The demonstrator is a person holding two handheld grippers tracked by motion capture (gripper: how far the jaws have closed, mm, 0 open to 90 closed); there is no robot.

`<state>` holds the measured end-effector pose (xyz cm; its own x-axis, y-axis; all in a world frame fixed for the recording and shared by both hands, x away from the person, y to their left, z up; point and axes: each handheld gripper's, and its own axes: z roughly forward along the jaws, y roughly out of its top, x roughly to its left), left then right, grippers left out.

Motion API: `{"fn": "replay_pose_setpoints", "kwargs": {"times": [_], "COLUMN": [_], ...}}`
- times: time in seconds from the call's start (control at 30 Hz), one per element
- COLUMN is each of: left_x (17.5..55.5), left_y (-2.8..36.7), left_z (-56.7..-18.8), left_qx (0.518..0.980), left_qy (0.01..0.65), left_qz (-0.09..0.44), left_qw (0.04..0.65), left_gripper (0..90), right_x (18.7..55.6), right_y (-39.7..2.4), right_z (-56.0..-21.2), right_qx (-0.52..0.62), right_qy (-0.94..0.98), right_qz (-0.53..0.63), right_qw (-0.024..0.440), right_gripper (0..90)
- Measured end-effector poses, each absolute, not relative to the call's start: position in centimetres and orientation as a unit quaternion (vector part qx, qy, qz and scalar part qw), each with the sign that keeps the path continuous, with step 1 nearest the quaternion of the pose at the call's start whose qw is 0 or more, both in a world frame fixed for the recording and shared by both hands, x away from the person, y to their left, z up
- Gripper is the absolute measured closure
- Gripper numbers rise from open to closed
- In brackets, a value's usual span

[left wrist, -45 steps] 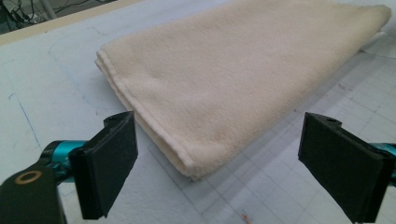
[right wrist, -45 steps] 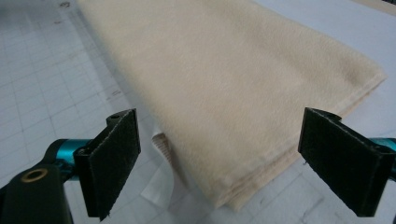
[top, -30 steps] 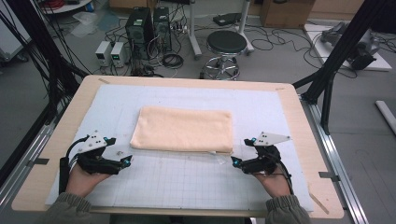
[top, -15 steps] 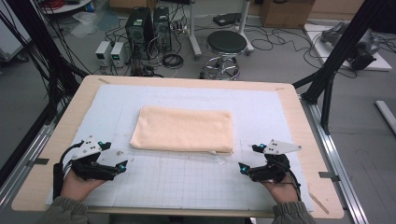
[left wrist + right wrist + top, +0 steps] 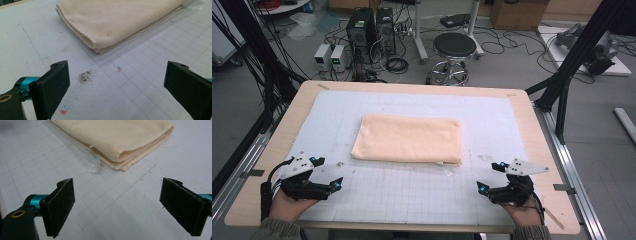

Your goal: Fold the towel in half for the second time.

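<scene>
A folded cream towel (image 5: 409, 139) lies flat in the middle of the white gridded mat (image 5: 412, 195). My left gripper (image 5: 332, 177) rests near the front left of the mat, open and holding nothing, a short way off the towel's near left corner (image 5: 95, 42). At the front right sits my right gripper (image 5: 489, 180), also open and holding nothing, with the towel's near right corner (image 5: 122, 157) ahead of it. A white label tag (image 5: 94, 166) sticks out from that folded edge. The jaws of both stand wide apart.
The mat lies on a wooden table (image 5: 532, 120) with a bare rim all round. A dark smudge (image 5: 84, 76) marks the mat by the left gripper. Behind the table stand a stool (image 5: 453, 50), computer cases (image 5: 372, 30) and loose cables on the floor.
Both grippers have drawn back toward the table's front edge and slightly outward, away from the towel. The towel has not moved.
</scene>
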<state>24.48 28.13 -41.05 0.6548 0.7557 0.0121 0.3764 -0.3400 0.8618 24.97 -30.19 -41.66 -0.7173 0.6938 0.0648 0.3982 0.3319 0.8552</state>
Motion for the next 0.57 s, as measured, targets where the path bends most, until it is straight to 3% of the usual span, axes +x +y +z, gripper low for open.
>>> {"fn": "replay_pose_setpoints", "kwargs": {"times": [0.57], "left_x": [23.83], "left_y": [28.17], "left_z": [-41.52], "left_qx": [0.79], "left_qy": [0.353], "left_qz": [0.209], "left_qw": [0.455], "left_gripper": [7.0], "right_x": [24.36], "right_y": [-30.07], "right_z": [-42.11], "right_qx": [0.329], "right_qy": [0.81], "right_qz": [0.461], "right_qw": [0.154], "right_gripper": [12.1]}}
